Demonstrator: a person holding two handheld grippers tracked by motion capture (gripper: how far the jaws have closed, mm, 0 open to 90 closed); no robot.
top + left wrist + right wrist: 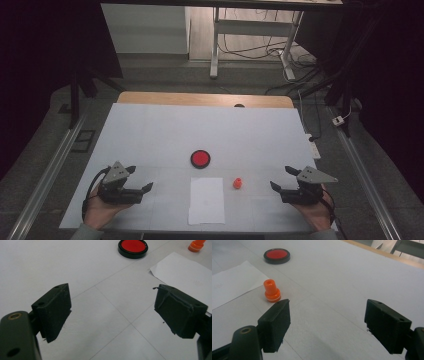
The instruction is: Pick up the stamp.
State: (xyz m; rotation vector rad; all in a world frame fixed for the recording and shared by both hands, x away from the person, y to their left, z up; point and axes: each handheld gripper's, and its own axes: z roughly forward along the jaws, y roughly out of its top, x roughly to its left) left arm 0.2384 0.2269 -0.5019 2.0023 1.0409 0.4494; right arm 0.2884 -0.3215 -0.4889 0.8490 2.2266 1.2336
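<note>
Both tools, left [141, 180] and right [282, 178], gape empty near the surface's front edge; a careless pinch could topple the orange stamp [238, 183].

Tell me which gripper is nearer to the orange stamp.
Right. The right gripper sits just right of the orange stamp, jaws open toward it. The left gripper is farther off, beyond the white paper.

Dim rm, dark vignetted edges, soft shadows, close-ups slightly blurry
</note>
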